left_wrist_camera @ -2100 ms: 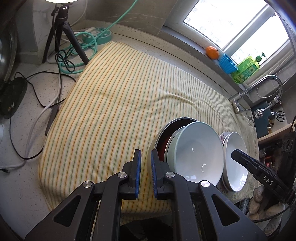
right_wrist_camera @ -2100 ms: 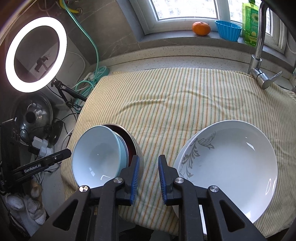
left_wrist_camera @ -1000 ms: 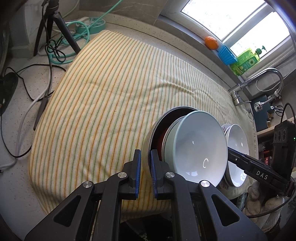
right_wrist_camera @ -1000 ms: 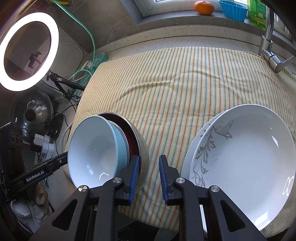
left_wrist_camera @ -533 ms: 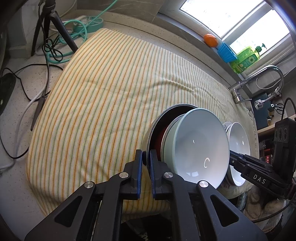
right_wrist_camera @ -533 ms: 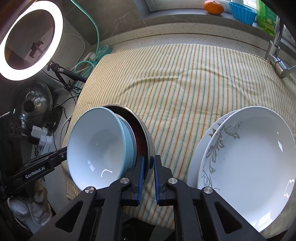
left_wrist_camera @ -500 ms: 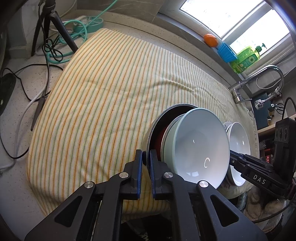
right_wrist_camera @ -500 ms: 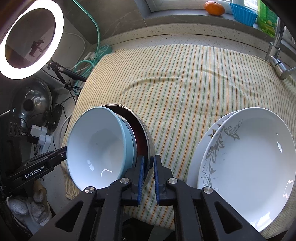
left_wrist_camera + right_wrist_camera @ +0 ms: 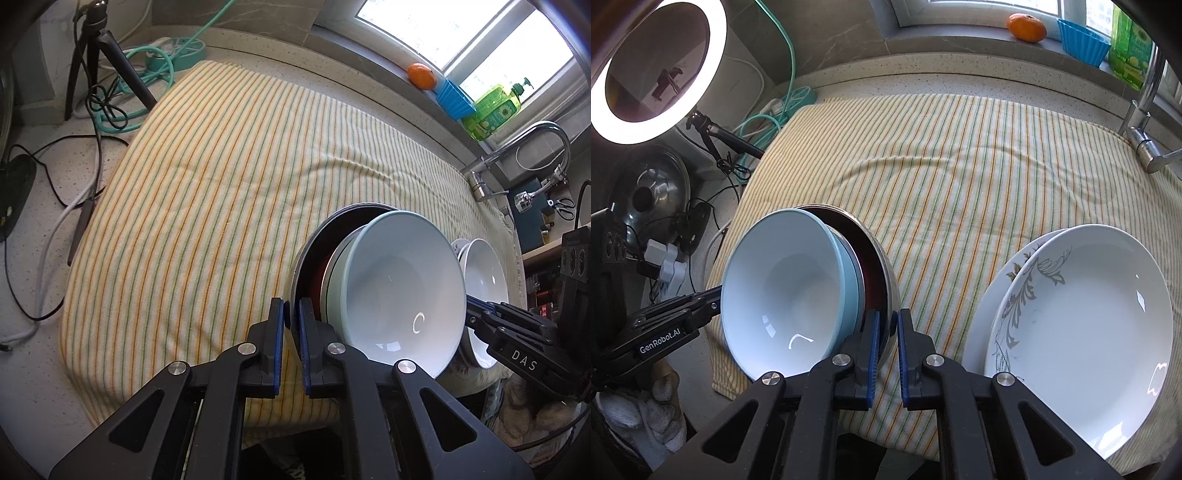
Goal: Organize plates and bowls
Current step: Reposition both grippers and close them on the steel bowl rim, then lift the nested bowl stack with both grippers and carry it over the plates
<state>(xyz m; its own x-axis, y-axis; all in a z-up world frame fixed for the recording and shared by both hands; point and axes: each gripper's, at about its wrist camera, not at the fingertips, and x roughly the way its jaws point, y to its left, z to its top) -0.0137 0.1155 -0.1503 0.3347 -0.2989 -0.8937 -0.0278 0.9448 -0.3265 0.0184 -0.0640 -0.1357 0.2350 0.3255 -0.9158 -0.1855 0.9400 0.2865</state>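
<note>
Bowls nested and tipped on edge, pinched at the outer rim from both sides at the lower middle of each frame.

Striped cloth (image 9: 221, 192) covers the counter (image 9: 44, 354) and fills most of both views; on it at the lower right of the right wrist view sit the stacked plates (image 9: 1082, 325), well apart from the metal bowl (image 9: 886, 291) with a pale blue bowl (image 9: 783, 295) nested in its mouth. To do this well, I judge both grips should stay level and move together, since the blue bowl only rests inside and could slide out. Left gripper (image 9: 291, 336) has its jaws narrowed onto the metal bowl's rim. Right gripper (image 9: 885, 341) jaws have just been closing and now clamp that same rim.
</note>
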